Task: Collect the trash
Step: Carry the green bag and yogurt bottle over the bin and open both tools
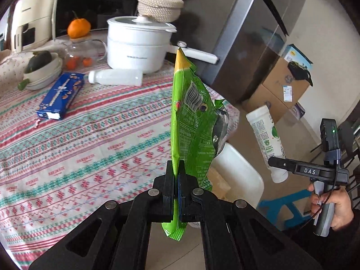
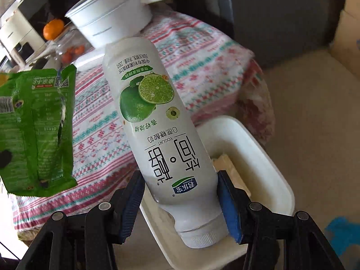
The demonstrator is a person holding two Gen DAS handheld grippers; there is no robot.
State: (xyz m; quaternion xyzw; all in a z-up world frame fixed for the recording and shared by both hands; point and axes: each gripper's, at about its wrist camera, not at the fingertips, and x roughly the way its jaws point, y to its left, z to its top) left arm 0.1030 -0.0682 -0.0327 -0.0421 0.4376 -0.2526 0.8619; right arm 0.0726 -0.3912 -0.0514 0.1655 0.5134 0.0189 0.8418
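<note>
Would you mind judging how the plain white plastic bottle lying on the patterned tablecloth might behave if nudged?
The plain white plastic bottle lies on its side and looks cylindrical, so it would probably roll. Its smooth, label-free surface may be slippery. Whether it is full cannot be told.

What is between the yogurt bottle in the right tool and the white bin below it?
Nothing visible. The yogurt bottle, gripped cap-down by the right tool, hangs over the open white bin. The green wrapper in the left tool sits off to the side.
</note>
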